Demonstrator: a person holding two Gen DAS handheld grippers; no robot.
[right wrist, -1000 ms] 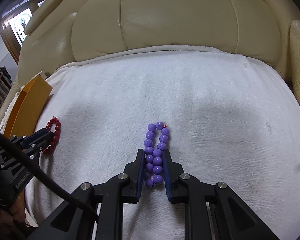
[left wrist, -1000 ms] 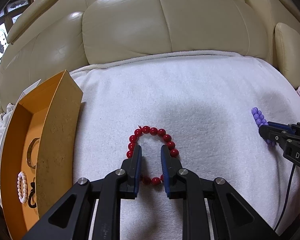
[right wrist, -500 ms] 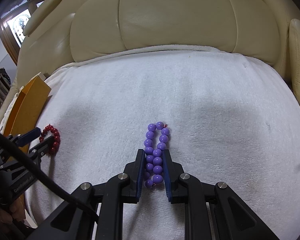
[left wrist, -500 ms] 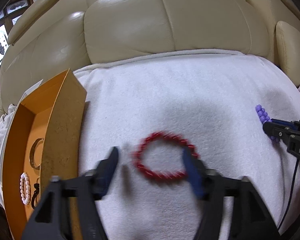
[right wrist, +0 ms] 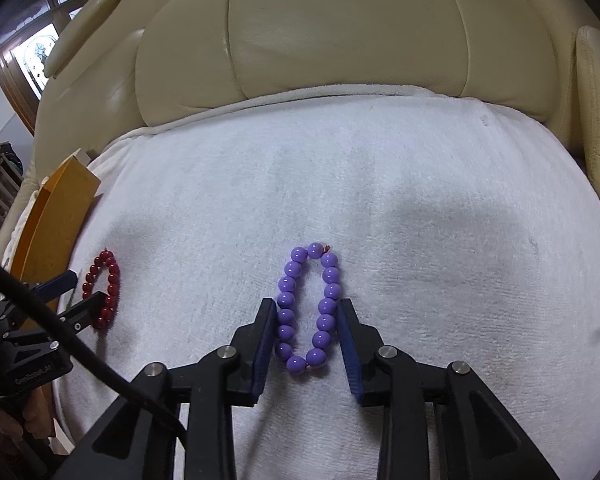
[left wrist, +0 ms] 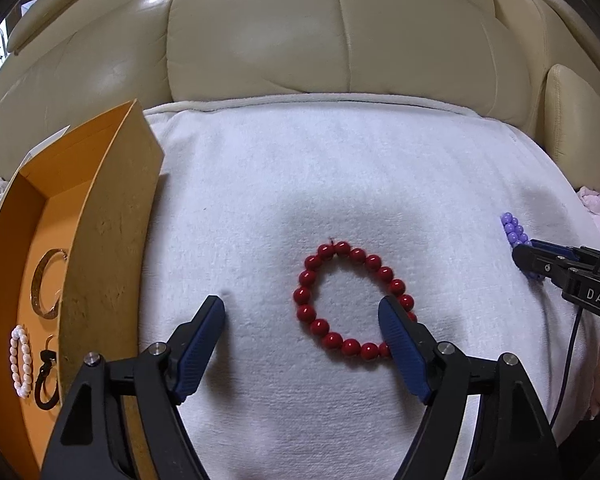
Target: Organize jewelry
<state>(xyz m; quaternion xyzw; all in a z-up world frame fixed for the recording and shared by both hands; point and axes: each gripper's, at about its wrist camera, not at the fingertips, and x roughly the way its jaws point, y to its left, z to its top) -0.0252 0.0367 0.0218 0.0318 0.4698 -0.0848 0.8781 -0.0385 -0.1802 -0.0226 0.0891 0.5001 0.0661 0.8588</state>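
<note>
Both jaws are opening: left hand-held gripper (left wrist: 302,322) wide beside the red bracelet (left wrist: 350,300), right hand-held gripper (right wrist: 307,334) loosely straddling the purple bracelet (right wrist: 309,306), each needing recentring before closing.

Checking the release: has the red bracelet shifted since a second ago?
Yes. The red bracelet lies farther right of the orange box, rounder, as the left claw opens.

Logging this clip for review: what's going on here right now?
A person works a handheld gripper in each hand over a white towel on a sofa. The left gripper is opening; the red bead bracelet lies loose on the towel, its right finger across the loop. The right gripper is opening around the purple bead bracelet, which also lies flat. An orange box at the left already holds other jewelry.
</note>
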